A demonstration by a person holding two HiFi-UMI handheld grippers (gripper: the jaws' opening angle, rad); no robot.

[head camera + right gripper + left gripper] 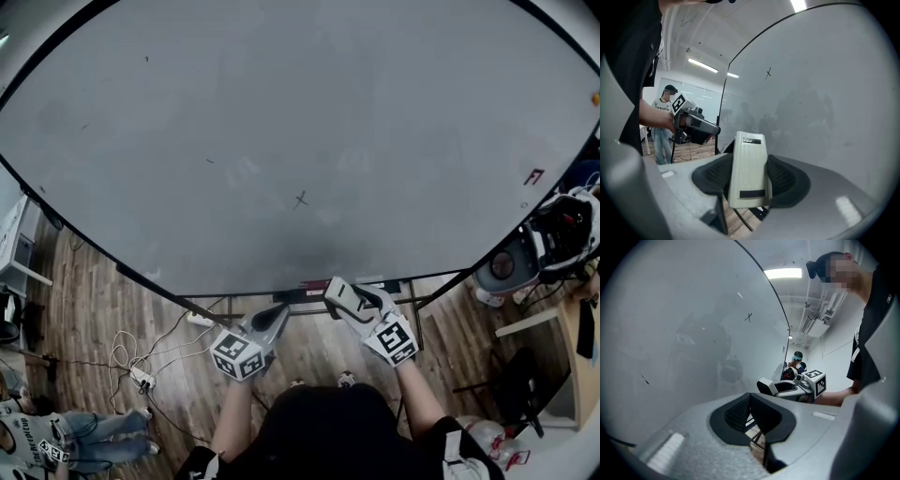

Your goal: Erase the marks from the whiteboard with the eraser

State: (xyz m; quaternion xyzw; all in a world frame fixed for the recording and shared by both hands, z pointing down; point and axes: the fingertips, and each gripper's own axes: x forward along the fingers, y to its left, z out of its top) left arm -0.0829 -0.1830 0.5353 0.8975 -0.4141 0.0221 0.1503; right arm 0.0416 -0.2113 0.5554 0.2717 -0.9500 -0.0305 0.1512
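Clearest in the right gripper view: one white eraser [747,168], gripped in the right claw [748,180]. Left claw [751,414] clenched, empty. Two claws side by side at 6 o'clock under the whiteboard [300,103], tips boardward. One cross mark [300,199] at 12 o'clock from them, perhaps fainter specks elsewhere.

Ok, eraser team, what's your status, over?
Right gripper shut on eraser. Left gripper shut, empty. Cross mark not yet wiped off whiteboard. Nothing between eraser and mark.

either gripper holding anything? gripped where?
The right gripper holds the eraser, jaws clamped on its two long sides, toward the end nearer the camera. The left gripper is shut on nothing.
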